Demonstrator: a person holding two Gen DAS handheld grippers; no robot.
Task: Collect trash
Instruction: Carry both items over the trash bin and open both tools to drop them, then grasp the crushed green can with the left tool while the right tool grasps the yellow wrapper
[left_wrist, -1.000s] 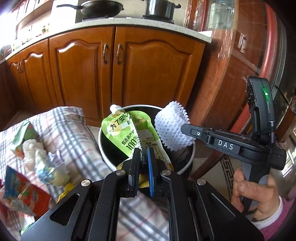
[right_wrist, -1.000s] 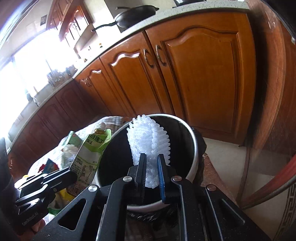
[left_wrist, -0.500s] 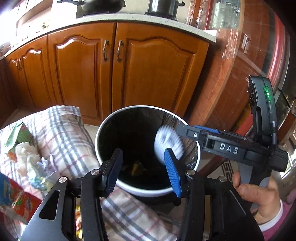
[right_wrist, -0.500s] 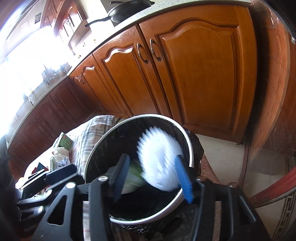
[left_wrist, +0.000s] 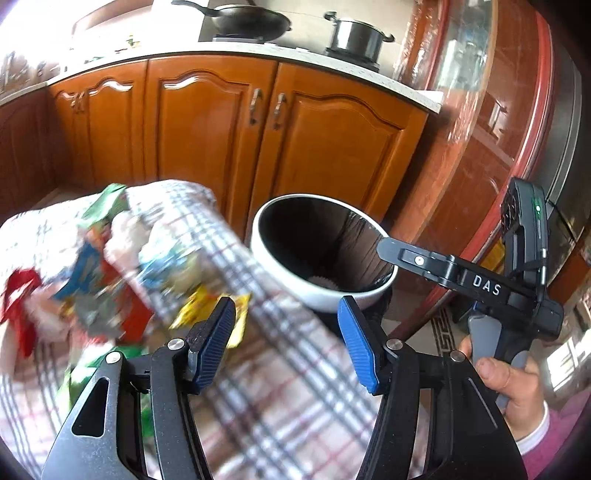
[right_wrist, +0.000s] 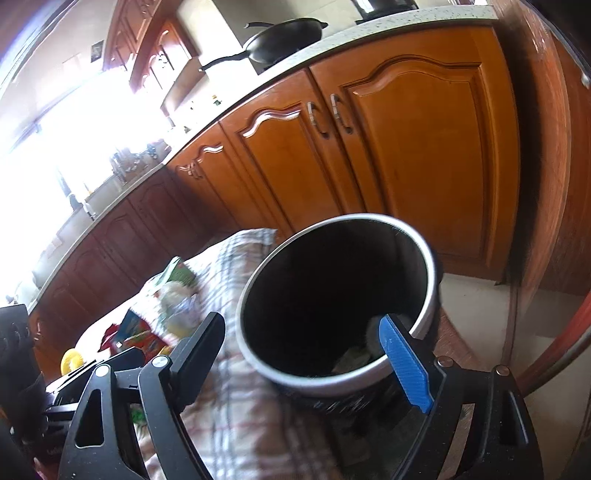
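Note:
A round bin (left_wrist: 295, 288) with a white rim and black inside stands past the checked cloth (left_wrist: 280, 387). It also shows in the right wrist view (right_wrist: 306, 373). The white foam net (left_wrist: 325, 282) and a green pouch (right_wrist: 351, 360) lie at its bottom. My left gripper (left_wrist: 286, 343) is open and empty, above the cloth, left of the bin. My right gripper (right_wrist: 306, 350) is open and empty, just in front of the bin's rim; it also shows in the left wrist view (left_wrist: 391, 247). Several wrappers (left_wrist: 92, 273) lie heaped on the cloth at left.
Orange wooden cabinet doors (left_wrist: 332, 147) stand behind the bin. A worktop above them holds a black wok (left_wrist: 251, 20) and a steel pot (left_wrist: 354, 37). A glossy red-brown curved panel (left_wrist: 498, 147) rises to the right. A yellow round thing (right_wrist: 72, 360) lies at far left.
Both grippers opened and let go: the green pouch and the white foam net dropped into the bin. Both grippers then pulled back, and the left one swung left toward the wrappers.

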